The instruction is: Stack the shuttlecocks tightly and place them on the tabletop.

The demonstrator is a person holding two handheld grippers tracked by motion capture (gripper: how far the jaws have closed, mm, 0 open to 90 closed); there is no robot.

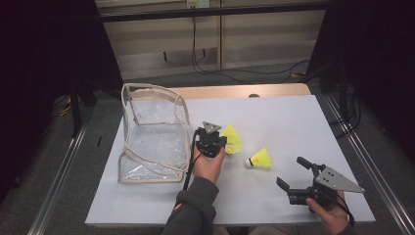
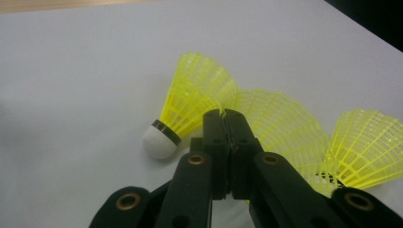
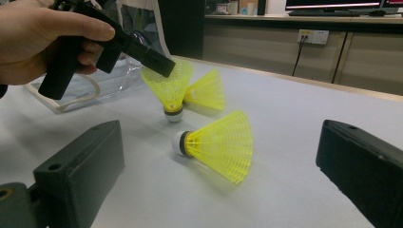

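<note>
Yellow shuttlecock (image 1: 231, 137) beside a clear pouch (image 1: 154, 134) on the white tabletop (image 1: 274, 117), pinched by the left hand-held gripper (image 1: 219, 141). Left gripper view: jaws pressed together on its skirt. Right gripper view: right hand-held gripper (image 3: 218, 166) spread before a second shuttlecock (image 3: 218, 142). Next, probably lift toward the pouch.

Both grippers are black. The left gripper (image 2: 227, 115) has flat bar jaws on linked arms, each pivot ringed with a brass eyelet, and a small grey three-cornered plate (image 1: 211, 127) with dark holes on top. A black cable (image 1: 188, 171) trails from it along a dark grey sleeve (image 1: 195, 205). The right gripper (image 1: 292, 173) has blocky jaws — each with a small hole — and a larger grey plate (image 1: 337, 180).
</note>
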